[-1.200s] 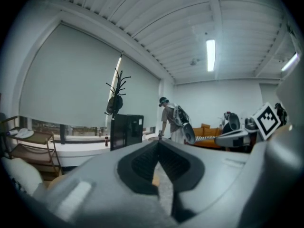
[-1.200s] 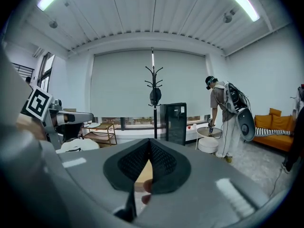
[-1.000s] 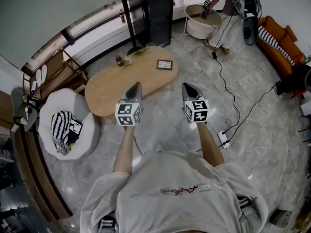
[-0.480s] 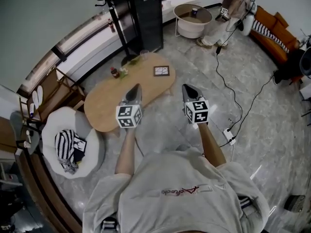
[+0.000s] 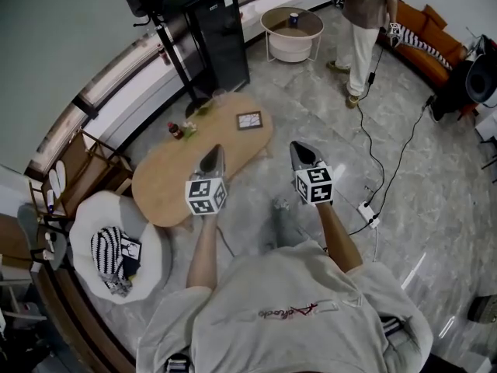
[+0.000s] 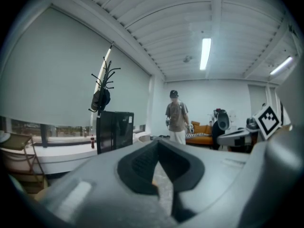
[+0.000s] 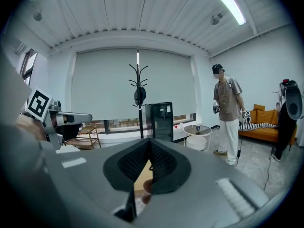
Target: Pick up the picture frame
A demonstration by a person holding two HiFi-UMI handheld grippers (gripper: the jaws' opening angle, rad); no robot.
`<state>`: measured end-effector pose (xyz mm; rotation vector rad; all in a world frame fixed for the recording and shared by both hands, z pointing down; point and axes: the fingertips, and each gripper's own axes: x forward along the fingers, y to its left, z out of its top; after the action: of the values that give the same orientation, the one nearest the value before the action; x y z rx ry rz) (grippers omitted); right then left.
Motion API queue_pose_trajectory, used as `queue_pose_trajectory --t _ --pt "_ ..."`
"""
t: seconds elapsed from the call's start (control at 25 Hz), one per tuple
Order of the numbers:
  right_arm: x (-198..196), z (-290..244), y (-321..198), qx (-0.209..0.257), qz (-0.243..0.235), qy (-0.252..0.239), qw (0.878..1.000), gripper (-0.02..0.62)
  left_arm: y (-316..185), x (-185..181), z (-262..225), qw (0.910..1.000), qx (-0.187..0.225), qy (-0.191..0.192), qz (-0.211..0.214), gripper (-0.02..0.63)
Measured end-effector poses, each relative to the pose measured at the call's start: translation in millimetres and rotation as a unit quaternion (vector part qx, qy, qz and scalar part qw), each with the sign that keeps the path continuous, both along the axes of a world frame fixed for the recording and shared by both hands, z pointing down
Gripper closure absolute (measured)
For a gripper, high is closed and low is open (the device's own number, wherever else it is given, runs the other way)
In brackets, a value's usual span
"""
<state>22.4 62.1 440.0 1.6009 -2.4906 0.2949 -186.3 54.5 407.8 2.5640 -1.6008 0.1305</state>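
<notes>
The picture frame is small and dark-edged with a pale picture. It lies flat near the far right end of the oval wooden table. My left gripper hangs over the table's near edge, short of the frame and to its left. My right gripper is over the floor just off the table's right end. Both are shut with nothing between their jaws. In the left gripper view and the right gripper view the jaws block the frame; only a sliver of tabletop shows between the pads.
A bottle and small items stand at the table's far edge. Behind are a black cabinet, a coat stand and a round white side table. A person stands at the back right. A white armchair sits left; a power strip with cables lies right.
The table and frame have slid down and left in the head view. The person at the back has straightened up and stepped right of the round table. Both grippers stay shut and level.
</notes>
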Motion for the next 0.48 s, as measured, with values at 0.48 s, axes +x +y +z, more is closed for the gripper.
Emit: queue_pose_trajectory --t 0.48 --pt "7.7 8.9 -64.4 -0.004 -0.018 0.005 1.000 0.591 -65.7 15.6 9.5 1.0000 -0.004 -0.003 -0.004 0.604"
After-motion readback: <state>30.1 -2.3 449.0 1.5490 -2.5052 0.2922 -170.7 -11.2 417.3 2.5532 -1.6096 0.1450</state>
